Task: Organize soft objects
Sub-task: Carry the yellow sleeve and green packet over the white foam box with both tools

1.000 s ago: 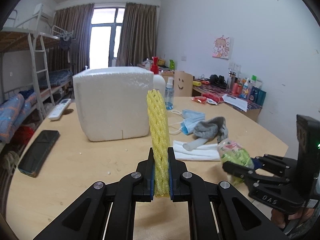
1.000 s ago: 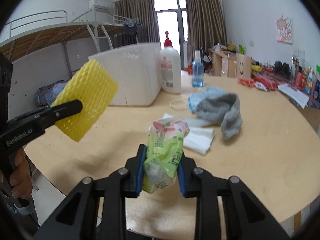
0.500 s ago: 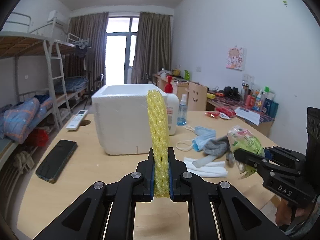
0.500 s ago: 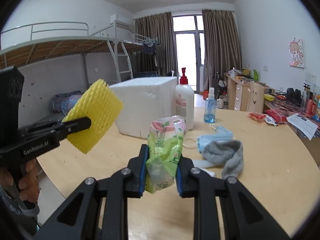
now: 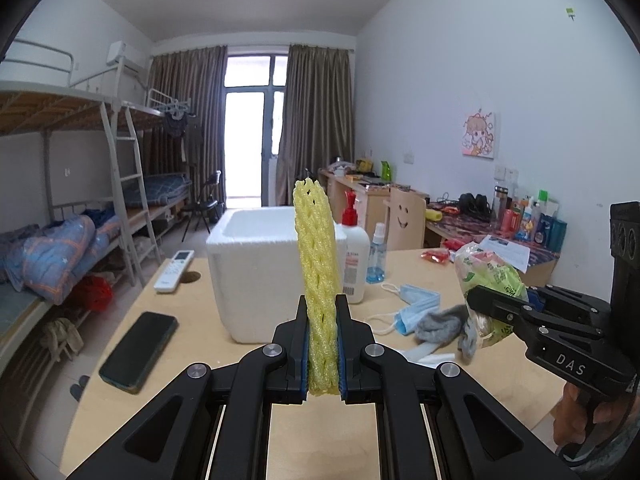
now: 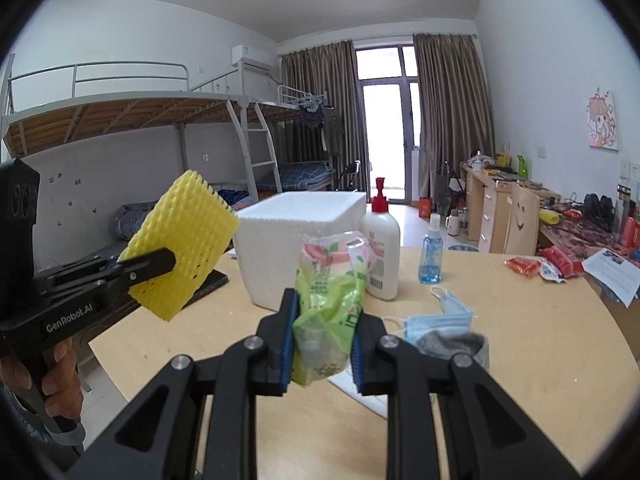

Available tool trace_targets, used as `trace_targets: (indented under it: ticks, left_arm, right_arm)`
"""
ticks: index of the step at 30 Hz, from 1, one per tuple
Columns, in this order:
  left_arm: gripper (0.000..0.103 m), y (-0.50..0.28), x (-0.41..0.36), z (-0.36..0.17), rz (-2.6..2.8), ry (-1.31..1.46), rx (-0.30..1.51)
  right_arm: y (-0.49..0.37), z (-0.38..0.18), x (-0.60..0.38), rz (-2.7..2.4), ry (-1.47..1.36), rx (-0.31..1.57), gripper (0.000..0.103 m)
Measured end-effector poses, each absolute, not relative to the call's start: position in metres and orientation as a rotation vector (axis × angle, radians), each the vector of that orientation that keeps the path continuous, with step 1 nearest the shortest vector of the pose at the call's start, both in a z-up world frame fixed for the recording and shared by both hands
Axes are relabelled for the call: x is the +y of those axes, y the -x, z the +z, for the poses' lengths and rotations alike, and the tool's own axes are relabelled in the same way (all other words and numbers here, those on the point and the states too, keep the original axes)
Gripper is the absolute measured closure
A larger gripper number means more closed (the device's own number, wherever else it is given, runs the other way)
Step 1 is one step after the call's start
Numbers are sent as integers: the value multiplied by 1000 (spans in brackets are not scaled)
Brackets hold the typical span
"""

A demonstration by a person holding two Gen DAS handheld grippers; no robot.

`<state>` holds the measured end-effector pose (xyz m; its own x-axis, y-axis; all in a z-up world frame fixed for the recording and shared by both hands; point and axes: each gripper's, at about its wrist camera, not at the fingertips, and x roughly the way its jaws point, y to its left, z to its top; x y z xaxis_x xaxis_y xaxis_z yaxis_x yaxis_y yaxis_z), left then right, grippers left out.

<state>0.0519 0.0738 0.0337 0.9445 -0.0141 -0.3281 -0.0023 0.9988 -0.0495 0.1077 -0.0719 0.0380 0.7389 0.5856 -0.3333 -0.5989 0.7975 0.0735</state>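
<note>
While both are held above the tabletop [image 5: 120, 412], the left hand-held gripper [image 5: 323, 354] is clamped on a yellow foam net [image 5: 316, 280], which stands upright between its pads. The right hand-held gripper [image 6: 323, 344] is closed on a crumpled green plastic bag [image 6: 330, 300]. A white foam box [image 6: 296, 248] is seen beyond both held things. To the right of the box, a lotion bottle [image 6: 382, 252] and a blue spray bottle [image 6: 431, 254] are stood. In front of the bottles, a blue face mask [image 6: 440, 320] and a grey sock [image 6: 456, 346] are lying. A phone [image 5: 138, 352] is laid left of the box.
</note>
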Motion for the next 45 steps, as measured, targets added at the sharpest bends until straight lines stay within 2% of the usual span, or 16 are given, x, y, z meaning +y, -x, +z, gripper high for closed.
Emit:
trace_targets:
  ticks: [25,45]
  left_arm:
    - [92,-94,99,80,69,19,279]
    - [92,-160,128,87,82,38,329]
  right_arm:
    - [-146,96,-22,756,86,293,76]
    - [-212,101,15,795,117,320,76]
